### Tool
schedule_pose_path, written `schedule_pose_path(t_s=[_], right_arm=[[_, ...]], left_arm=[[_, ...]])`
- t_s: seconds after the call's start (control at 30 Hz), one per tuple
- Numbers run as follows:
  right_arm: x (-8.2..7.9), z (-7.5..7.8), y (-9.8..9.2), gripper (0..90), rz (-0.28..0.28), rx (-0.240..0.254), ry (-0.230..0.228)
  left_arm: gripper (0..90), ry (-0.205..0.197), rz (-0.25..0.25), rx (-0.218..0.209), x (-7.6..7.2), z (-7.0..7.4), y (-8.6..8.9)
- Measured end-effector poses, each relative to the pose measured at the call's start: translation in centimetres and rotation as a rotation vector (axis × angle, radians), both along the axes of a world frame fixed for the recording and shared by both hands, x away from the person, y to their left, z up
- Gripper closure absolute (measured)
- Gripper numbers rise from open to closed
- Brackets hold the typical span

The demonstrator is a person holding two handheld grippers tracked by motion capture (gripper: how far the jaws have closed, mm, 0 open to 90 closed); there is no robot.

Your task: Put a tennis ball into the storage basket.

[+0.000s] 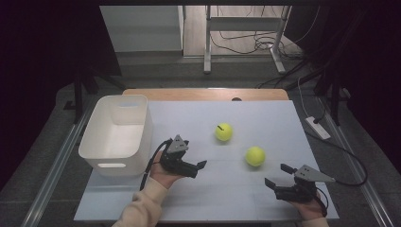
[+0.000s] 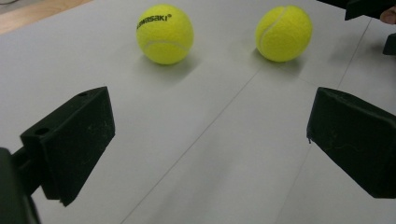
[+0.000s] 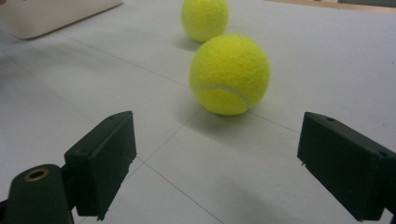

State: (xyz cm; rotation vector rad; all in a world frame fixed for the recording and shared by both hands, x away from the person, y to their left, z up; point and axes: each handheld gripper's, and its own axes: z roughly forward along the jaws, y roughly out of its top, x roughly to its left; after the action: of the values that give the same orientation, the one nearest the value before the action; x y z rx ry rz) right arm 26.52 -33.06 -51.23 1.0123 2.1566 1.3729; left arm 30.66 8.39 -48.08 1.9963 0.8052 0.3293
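Two yellow tennis balls lie on the white table top [image 1: 222, 194]. The lettered ball [image 1: 223, 132] [image 2: 165, 33] [image 3: 205, 18] lies farther back, and the plain one [image 1: 255, 156] [image 2: 283, 32] [image 3: 229, 73] is nearer and to the right. My left gripper [image 1: 198, 169] [image 2: 212, 121] is open, points right, and sits left of both balls. Near the front right, my right gripper [image 1: 279, 175] [image 3: 217, 135] is open with the plain ball just ahead of its jaws. Neither gripper holds anything.
A white plastic bin [image 1: 118, 132] [image 3: 46, 14] stands at the table's left side, close to my left hand. A wooden strip [image 1: 208, 93] runs along the far edge. Beyond the table are desk legs, cables and a power strip [image 1: 318, 127] on the floor.
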Motion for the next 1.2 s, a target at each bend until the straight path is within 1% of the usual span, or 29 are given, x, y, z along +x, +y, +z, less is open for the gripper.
schedule_pose_path(t_s=[0.2,0.27,0.33,0.43,0.6,0.7,0.77,0.9,1.0,1.1,1.2], right_arm=[[0.0,0.0,0.2,11.6,0.004,-0.006,0.001],[0.1,-0.1,0.1,11.6,0.005,-0.003,0.002],[0.0,-0.1,0.1,11.6,0.004,-0.003,0.005],[0.1,0.0,0.1,11.6,0.003,-0.002,0.000],[0.0,-0.1,0.1,11.6,0.005,-0.012,0.004],[0.1,-0.1,0.1,11.6,0.003,-0.004,0.003],[0.0,-0.1,0.1,11.6,0.002,-0.007,0.005],[0.0,-0.1,0.1,11.6,0.003,-0.006,0.002],[0.0,-0.1,0.1,11.6,0.002,-0.006,0.004],[-0.1,-0.1,0.1,11.6,0.004,-0.013,0.002],[0.0,-0.2,0.1,11.7,0.001,-0.007,0.006]], left_arm=[[1.7,-0.002,-0.004,0.005,0.5,0.2,-0.3],[1.6,0.003,-0.006,-0.002,0.8,0.3,-0.4],[1.7,0.011,-0.008,-0.018,1.1,0.2,-0.6],[1.5,0.014,-0.011,-0.004,1.5,0.3,-0.8],[1.6,0.013,-0.011,-0.003,1.9,0.4,-1.1],[1.5,0.010,-0.010,-0.002,2.2,0.5,-1.2],[1.6,0.013,-0.009,-0.005,2.3,0.5,-1.3],[1.6,0.012,-0.012,0.003,2.6,0.6,-1.5],[1.5,0.016,-0.013,0.004,2.9,0.7,-1.7],[1.5,0.016,-0.019,0.014,3.3,0.8,-2.1],[1.5,0.022,-0.020,0.009,3.6,0.7,-2.3]])
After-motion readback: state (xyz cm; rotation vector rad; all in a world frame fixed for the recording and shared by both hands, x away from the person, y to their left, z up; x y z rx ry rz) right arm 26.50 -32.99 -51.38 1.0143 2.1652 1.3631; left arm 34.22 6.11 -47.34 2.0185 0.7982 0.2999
